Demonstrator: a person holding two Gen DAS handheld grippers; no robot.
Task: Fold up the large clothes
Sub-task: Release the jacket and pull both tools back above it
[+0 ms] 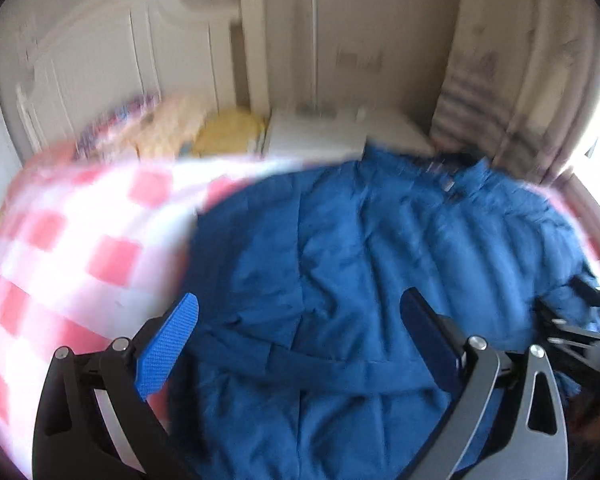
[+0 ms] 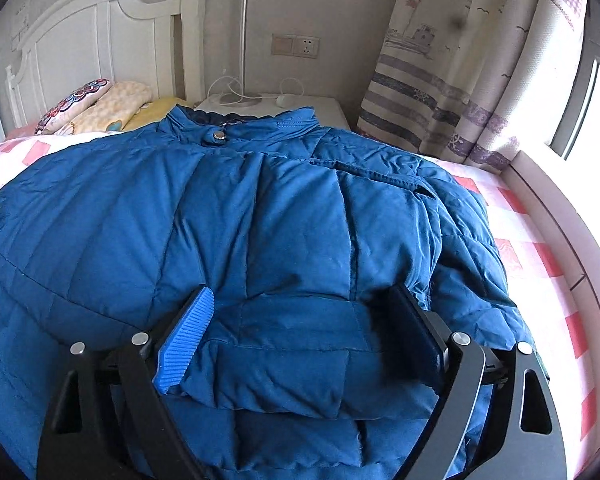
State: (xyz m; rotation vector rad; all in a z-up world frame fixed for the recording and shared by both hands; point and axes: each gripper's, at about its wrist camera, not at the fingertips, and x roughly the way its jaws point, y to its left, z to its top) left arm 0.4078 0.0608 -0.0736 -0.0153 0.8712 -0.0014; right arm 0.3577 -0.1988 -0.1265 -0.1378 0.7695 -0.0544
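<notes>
A large blue padded jacket (image 2: 260, 220) lies spread on the bed, its collar (image 2: 236, 124) with a snap button at the far end. One sleeve (image 2: 292, 344) is folded across the near part of the body. My right gripper (image 2: 300, 292) is open, its fingers standing either side of that sleeve end, which lies loose between them. The left wrist view is blurred. There my left gripper (image 1: 300, 298) hovers open over the jacket (image 1: 360, 240) near its left edge, holding nothing. Part of my right gripper (image 1: 568, 320) shows at the right edge.
The bed has a pink and white checked sheet (image 2: 540, 248). Pillows (image 2: 100, 108) lie against a white headboard (image 2: 80, 40). A white nightstand (image 2: 320, 104) with a thin lamp (image 2: 242, 40) stands beyond the collar. A striped curtain (image 2: 440, 80) and a window ledge (image 2: 560, 200) are on the right.
</notes>
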